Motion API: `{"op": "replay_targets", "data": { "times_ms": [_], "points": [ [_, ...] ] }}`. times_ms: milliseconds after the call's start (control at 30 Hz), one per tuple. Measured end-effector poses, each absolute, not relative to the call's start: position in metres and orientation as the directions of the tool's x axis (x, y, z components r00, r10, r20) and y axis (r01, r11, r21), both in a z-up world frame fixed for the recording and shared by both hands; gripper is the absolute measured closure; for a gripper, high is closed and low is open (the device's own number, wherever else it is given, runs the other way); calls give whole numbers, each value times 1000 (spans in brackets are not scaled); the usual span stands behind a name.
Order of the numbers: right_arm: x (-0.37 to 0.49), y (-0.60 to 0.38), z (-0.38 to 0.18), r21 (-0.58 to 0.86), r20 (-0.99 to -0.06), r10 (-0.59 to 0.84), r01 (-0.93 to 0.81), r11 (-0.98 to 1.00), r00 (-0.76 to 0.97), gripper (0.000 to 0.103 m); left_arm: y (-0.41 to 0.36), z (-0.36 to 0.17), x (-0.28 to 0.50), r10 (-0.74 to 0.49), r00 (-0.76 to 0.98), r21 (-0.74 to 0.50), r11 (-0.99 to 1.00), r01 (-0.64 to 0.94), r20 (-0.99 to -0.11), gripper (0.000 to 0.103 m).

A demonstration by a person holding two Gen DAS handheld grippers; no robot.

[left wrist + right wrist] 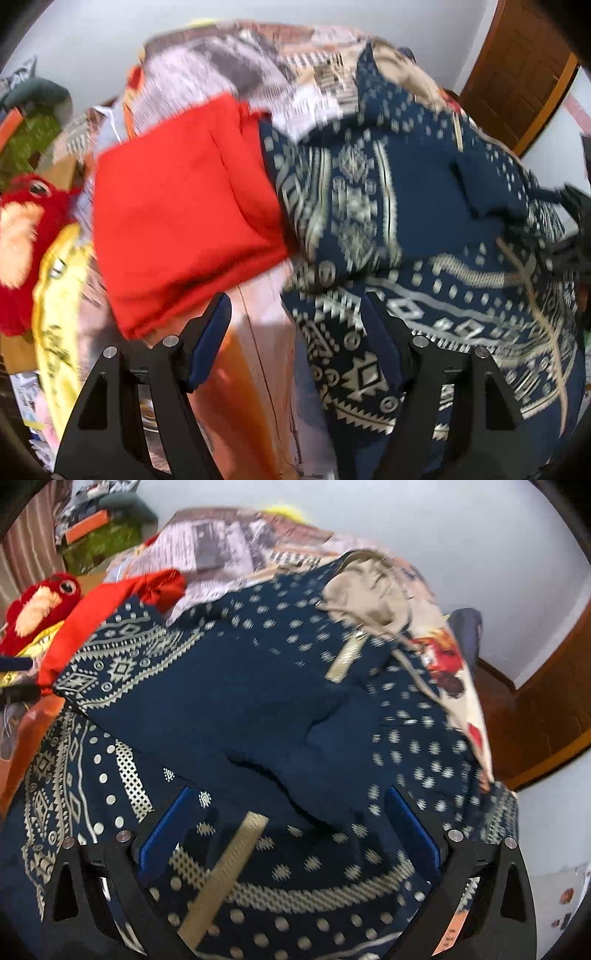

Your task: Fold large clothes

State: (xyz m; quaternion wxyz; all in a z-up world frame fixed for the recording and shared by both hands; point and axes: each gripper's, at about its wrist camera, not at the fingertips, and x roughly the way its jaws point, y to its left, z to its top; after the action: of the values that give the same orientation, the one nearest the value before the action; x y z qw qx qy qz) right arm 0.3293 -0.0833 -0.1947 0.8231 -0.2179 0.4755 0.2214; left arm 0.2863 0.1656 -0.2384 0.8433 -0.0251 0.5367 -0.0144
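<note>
Both grippers hover with jaws spread wide, gripping nothing. Left gripper (295, 317) sits above the seam where the red garment (184, 229) meets the navy patterned hoodie (424, 240). Right gripper (291, 812) sits directly over the hoodie (258, 709), whose beige drawstring (229, 871) runs between its jaws. Hoodie lies spread across a printed bedsheet (221, 546). A red plush toy (40, 605) sits at far left.
</note>
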Motion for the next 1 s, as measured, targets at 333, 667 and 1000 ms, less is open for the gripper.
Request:
{"op": "replay_targets", "data": {
  "times_ms": [333,667,1000],
  "points": [
    [357,-66,-227,-166,-913,101,-586,793,395,35,175,-279,292,-75,411,-118,990,-81,-908,32],
    [363,-84,-185,-207,-813,130,-490,847,568,94,170,-276,311,84,448,16,988,-153,-890,32],
    [367,-170,-104,-83,-690,198,-348,934,696,94,159,-267,313,160,468,75,978,-195,-869,32]
  ]
}}
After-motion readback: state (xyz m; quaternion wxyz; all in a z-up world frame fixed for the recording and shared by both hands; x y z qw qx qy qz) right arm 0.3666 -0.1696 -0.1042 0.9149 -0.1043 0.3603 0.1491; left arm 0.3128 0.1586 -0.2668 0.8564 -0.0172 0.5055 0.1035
